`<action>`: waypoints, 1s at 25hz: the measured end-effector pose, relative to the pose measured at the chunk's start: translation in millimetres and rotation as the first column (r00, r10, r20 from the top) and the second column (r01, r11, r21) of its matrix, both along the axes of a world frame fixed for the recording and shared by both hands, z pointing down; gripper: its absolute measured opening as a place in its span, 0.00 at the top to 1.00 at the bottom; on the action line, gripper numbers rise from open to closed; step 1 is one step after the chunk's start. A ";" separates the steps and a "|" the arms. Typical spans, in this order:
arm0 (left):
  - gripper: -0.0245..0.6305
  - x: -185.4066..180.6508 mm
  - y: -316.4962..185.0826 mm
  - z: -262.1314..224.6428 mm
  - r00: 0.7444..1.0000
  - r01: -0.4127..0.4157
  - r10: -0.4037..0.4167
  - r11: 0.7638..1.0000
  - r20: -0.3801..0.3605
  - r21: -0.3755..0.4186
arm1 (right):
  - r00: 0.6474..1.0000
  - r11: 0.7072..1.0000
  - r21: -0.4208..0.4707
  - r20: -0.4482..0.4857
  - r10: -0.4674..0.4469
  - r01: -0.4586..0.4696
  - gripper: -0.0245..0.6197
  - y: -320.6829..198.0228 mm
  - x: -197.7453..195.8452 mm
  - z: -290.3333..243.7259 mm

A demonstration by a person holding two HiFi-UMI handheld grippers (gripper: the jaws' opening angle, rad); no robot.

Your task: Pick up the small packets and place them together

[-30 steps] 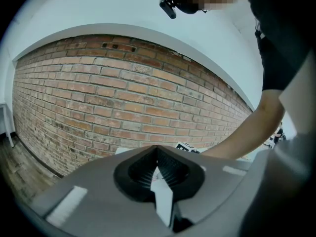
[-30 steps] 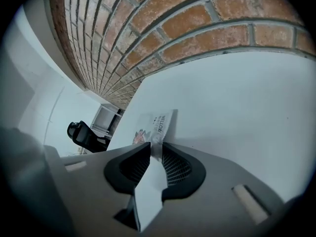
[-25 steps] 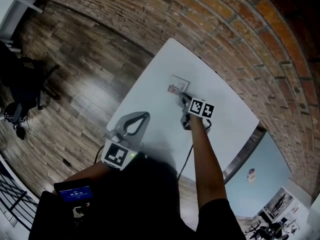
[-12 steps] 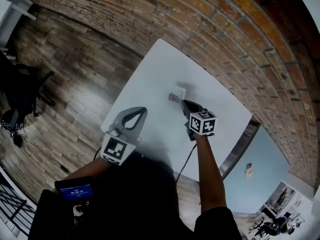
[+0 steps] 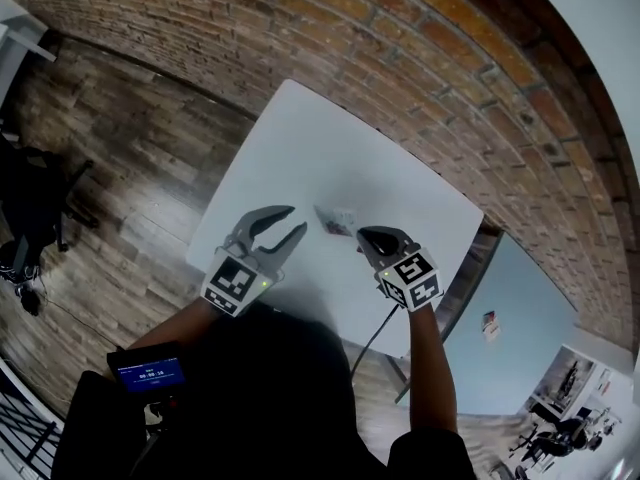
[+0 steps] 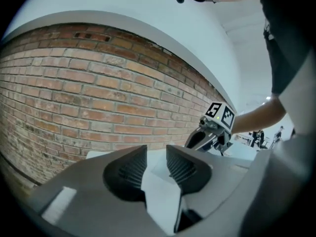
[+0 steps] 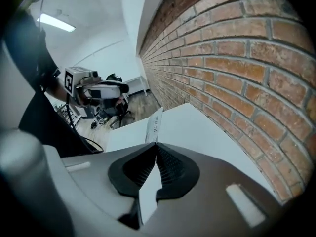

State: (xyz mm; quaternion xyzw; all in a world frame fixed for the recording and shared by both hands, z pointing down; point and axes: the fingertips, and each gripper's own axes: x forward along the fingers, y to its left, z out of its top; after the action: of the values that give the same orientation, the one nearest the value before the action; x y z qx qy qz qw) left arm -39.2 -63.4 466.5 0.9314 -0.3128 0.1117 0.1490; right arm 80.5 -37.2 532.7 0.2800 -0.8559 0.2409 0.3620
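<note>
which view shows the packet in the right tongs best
The right gripper view: the packet stands edge-on, pinched in the shut right tongs, its print showing. The head view gives only a small pale shape near their tip; the left gripper view shows no clear packet.

1. The table (image 5: 300, 138) lies bare over its far and left parts; I can pass there.
2. The brick wall (image 5: 400, 28) runs close behind the table's far edge, closing that side.
3. Above the table's middle my right gripper (image 5: 363, 235), clamped on a packet (image 5: 335, 220), blocks the crossing.
</note>
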 end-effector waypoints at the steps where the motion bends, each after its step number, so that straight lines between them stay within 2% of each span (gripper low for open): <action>1: 0.77 6.6 3.5 1.4 1.000 -0.023 0.023 1.000 0.001 -0.007 | 1.000 1.000 -0.003 -0.004 -0.023 0.023 0.95 5.8 0.6 -4.4; 6: 0.73 31.9 20.8 11.5 0.990 -0.139 0.138 0.989 -0.006 -0.046 | 0.991 0.991 -0.009 -0.027 -0.134 0.134 0.95 26.7 1.9 -20.8; 9: 0.72 48.7 29.3 8.7 0.976 -0.216 0.216 0.976 -0.008 -0.019 | 0.982 0.983 0.014 -0.046 -0.184 0.185 0.95 34.2 5.8 -31.2; 15: 0.71 52.7 34.2 11.6 0.975 -0.222 0.222 0.975 0.012 -0.007 | 0.965 0.966 0.030 -0.078 -0.252 0.255 0.95 42.5 9.3 -39.0; 25: 0.69 65.0 63.0 30.0 0.970 -0.235 0.238 0.971 0.059 -0.045 | 0.928 0.932 0.045 -0.115 -0.354 0.361 0.95 58.8 10.3 -46.6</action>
State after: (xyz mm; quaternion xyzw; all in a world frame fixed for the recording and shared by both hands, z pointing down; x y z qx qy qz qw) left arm 25.9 -0.4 496.5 0.9550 -0.2020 0.1642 0.1420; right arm 90.8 21.6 486.1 0.1434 -0.8796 0.1279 0.4351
